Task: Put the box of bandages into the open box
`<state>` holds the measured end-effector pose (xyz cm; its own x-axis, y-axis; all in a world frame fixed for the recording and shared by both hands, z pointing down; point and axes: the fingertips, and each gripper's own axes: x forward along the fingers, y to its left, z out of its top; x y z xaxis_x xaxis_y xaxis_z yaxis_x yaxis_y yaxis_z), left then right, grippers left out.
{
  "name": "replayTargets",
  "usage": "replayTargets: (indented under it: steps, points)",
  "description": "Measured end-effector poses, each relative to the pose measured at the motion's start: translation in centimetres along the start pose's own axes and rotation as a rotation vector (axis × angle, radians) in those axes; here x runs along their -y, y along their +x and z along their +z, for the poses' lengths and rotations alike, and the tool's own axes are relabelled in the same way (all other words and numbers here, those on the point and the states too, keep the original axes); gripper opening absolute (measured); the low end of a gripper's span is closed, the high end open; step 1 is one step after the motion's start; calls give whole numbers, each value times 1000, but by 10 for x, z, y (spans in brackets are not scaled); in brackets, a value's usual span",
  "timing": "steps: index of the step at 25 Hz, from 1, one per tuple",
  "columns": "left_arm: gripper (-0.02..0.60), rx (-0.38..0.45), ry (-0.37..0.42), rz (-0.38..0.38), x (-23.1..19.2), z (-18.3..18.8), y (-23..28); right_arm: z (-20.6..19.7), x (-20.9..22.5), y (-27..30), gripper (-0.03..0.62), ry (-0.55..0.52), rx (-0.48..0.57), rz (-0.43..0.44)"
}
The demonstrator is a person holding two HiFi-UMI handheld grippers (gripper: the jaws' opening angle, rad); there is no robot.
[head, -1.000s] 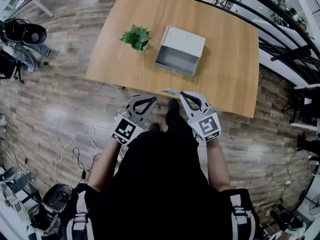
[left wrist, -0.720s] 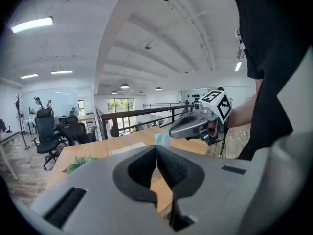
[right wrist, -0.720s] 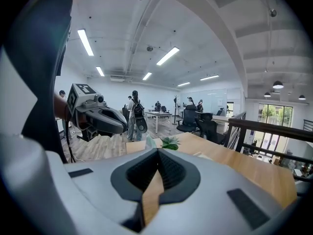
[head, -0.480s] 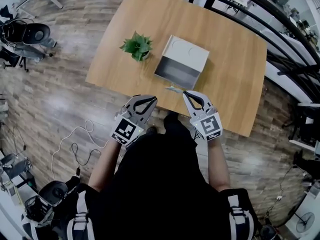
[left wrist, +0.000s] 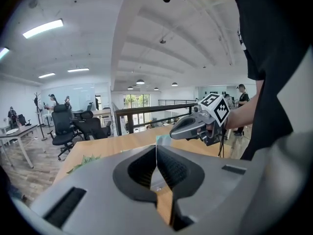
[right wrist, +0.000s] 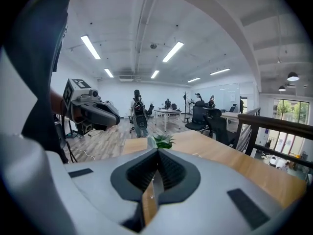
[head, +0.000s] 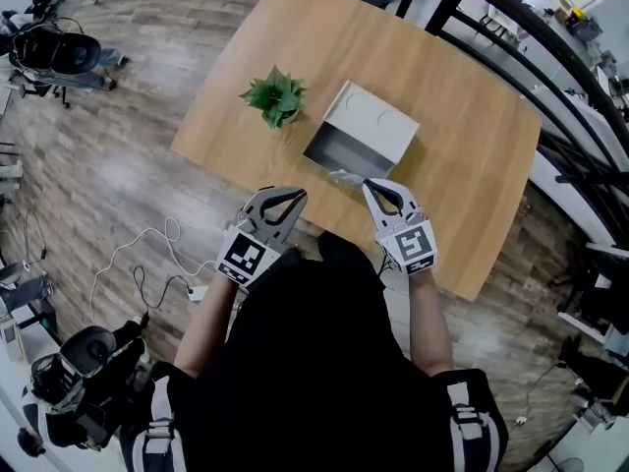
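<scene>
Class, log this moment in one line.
left gripper: shut, empty | right gripper: shut, empty | bandage box: on table, outside open box

light: bright, ceiling strips (right wrist: 90, 47) | edges: fisheye-bent, dark vignette

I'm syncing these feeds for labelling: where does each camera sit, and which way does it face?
Head view: on the person's head, facing steeply down at the wooden table, open box, potted plant; shows both forearms, black torso.
Left gripper view: on the left gripper, facing forward-right along shut jaws; shows the right gripper.
Right gripper view: on the right gripper, facing forward-left; shows the left gripper.
Shared: the table, in all.
</scene>
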<state>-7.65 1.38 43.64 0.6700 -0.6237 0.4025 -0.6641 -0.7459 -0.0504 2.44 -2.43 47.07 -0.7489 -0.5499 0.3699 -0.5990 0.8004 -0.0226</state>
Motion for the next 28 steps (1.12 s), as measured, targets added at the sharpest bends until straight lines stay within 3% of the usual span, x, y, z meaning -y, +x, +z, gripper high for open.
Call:
replayTargets:
  steps: [11,20,28]
  points:
    - [26,-30,-33,102,5,-1,27,-41,22,16,25,-15,-56,132]
    - [26,-71,-39,158,18,-5,17,-72,26,23,25,-6,-87,169]
    - [26,-71,-31,146,20,-2,23,-88,31,27,25,30,-113,162]
